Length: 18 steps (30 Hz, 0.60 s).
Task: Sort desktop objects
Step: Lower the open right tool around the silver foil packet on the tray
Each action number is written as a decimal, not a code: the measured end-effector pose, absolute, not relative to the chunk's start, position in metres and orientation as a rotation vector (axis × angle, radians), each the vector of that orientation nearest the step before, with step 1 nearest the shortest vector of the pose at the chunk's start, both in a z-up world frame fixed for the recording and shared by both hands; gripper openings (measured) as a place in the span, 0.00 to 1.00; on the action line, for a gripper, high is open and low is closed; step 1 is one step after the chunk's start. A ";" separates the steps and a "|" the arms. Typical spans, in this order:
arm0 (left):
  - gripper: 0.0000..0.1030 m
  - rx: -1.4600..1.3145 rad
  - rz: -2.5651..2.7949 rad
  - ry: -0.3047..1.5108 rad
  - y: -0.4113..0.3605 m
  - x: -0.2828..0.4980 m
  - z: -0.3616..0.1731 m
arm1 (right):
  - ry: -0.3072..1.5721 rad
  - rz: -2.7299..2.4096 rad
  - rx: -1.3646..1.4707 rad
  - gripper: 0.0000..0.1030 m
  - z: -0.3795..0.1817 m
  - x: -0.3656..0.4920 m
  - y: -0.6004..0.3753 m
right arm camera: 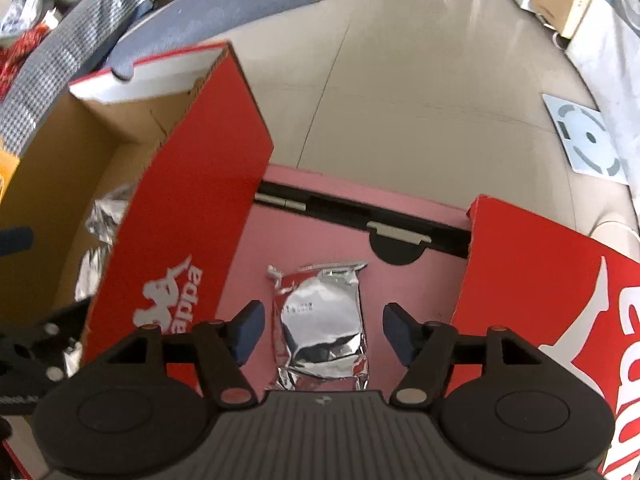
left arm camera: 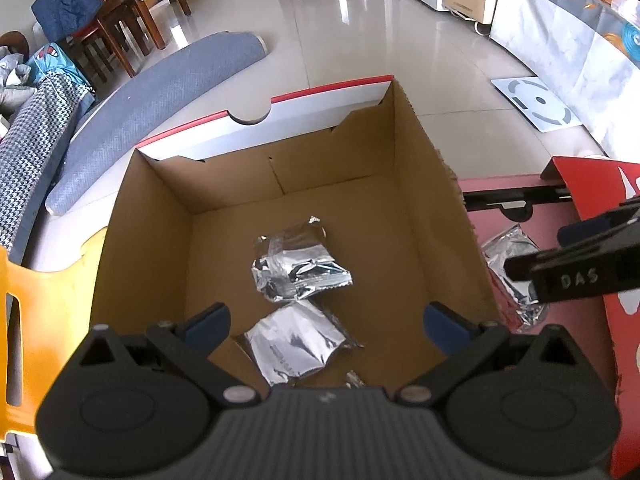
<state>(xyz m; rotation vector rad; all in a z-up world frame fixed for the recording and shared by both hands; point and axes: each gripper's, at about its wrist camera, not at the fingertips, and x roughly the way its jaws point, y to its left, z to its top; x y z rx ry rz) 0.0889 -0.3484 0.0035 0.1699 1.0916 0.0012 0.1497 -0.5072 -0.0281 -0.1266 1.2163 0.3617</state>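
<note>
Two silver foil packets (left arm camera: 298, 270) (left arm camera: 294, 344) lie on the floor of an open cardboard box (left arm camera: 160, 216). My left gripper (left arm camera: 326, 326) hangs open over the nearer packet, holding nothing. In the right wrist view another silver foil packet (right arm camera: 322, 324) lies flat on a pink surface (right arm camera: 348, 208) between the red box wall (right arm camera: 192, 216) and a red lid (right arm camera: 552, 280). My right gripper (right arm camera: 320, 330) is open, its blue pads (right arm camera: 250, 330) on either side of that packet, apart from it. The right gripper (left arm camera: 576, 272) also shows at the left view's right edge above that packet (left arm camera: 514, 276).
A yellow plastic piece (left arm camera: 44, 320) sits left of the box. A grey-blue cushion (left arm camera: 160, 108) and checkered fabric (left arm camera: 36, 144) lie beyond it. A black clip bar (right arm camera: 360, 216) runs along the pink surface's far edge. Tiled floor (left arm camera: 360, 40) and wooden chairs (left arm camera: 116, 28) lie further off.
</note>
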 end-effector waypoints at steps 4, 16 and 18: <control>1.00 0.183 0.002 1.097 -0.351 0.090 0.001 | 1.224 0.370 -0.165 0.66 -0.036 0.151 -0.504; 1.00 0.181 0.006 1.109 -0.350 0.091 -0.001 | 1.266 0.400 -0.187 0.67 -0.054 0.152 -0.497; 1.00 0.182 0.005 1.110 -0.351 0.091 -0.001 | 1.261 0.403 -0.197 0.67 -0.055 0.151 -0.496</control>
